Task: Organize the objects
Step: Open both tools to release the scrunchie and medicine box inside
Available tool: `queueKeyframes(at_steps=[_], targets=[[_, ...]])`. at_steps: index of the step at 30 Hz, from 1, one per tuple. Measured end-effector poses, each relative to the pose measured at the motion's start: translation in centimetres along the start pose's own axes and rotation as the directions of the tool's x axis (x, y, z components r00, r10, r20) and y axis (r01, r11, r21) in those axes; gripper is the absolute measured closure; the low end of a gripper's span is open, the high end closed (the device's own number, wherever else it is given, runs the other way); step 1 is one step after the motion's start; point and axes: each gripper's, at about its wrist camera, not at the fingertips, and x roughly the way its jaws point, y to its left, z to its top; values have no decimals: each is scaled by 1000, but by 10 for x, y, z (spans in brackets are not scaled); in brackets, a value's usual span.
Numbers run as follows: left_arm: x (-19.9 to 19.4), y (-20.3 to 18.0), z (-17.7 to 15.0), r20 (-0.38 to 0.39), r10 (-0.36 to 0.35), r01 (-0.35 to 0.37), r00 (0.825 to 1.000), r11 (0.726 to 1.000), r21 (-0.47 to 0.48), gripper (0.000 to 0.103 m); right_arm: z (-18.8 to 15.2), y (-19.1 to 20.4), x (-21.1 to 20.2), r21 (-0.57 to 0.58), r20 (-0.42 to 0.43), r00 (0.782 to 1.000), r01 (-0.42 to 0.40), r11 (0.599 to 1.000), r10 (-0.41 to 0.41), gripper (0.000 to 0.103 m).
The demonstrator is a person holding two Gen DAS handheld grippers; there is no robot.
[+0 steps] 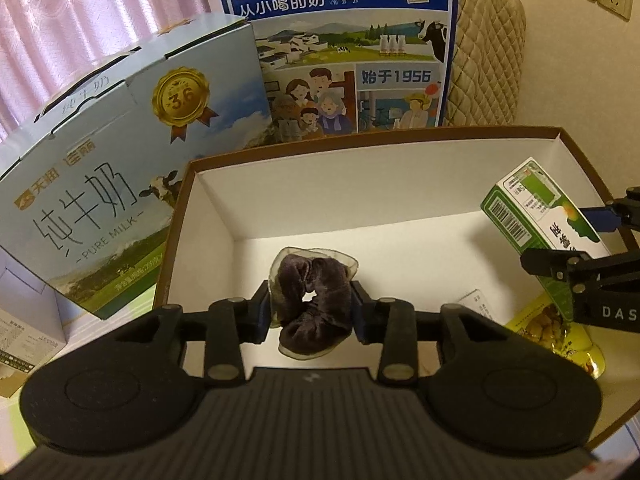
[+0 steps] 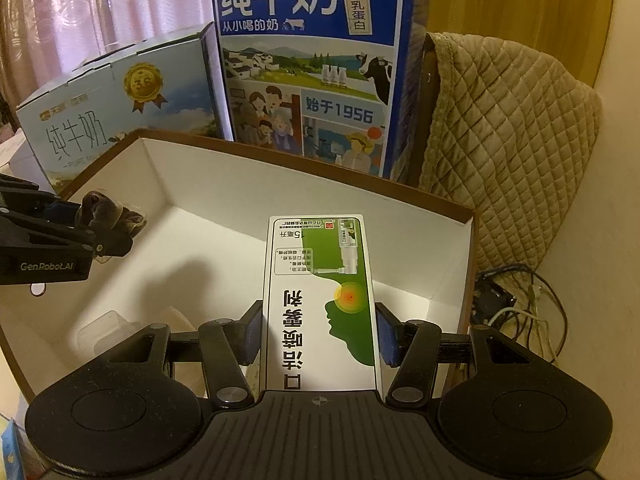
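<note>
Milk cases fill the back of the scene: a tall dark-blue case [image 1: 340, 40] printed with a cow and a family stands upright. A pale-blue "Pure Milk" case [image 1: 120, 160] with a gold medal seal sits to its left, as the left wrist view shows it. Pink curtain [image 1: 80, 20] hangs behind both. To the right of the blue case a beige quilted cover [image 2: 508, 140] drapes over something I cannot make out, with a tangle of cables [image 2: 520, 300] below it.

In front of the cases lies an open shallow box [image 1: 360, 184], brown outside and white inside, and both grippers hang over it.

The right gripper [image 2: 318, 320] has its jaws pressed on the long sides of a green-and-white mouth spray carton [image 2: 320, 300]. The carton is held lengthwise and tilted down over the right part of the box, clear of its floor.

The left gripper [image 1: 314, 312] stands with narrow jaws around a dark purple velvet scrunchie [image 1: 312, 292]. Both pads touch its sides, and it sits over the left half of the box.

A yellow snack packet [image 1: 560, 332] lies at the near right of the box, under the right gripper, with a small white printed packet [image 1: 478, 304] just beside it.
</note>
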Motion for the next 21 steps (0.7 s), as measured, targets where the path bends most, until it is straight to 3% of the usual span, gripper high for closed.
queueKeyframes(at_steps=[6, 10, 12, 21], targets=[[-4, 0, 3, 44, 14, -14, 999, 1000, 4, 39, 1, -1, 1, 4, 1, 1000, -4, 1000, 4, 51], [-6, 4, 2, 46, 13, -13, 999, 1000, -7, 33, 1, -1, 1, 7, 3, 1000, -7, 1000, 7, 51], [-8, 8, 1, 44, 9, -8, 999, 1000, -19, 24, 1, -1, 2, 6, -2, 1000, -9, 1000, 9, 51], [-17, 16, -5, 45, -2, 5, 999, 998, -56, 14, 3, -2, 7, 26, -1, 1000, -3, 1000, 3, 51]])
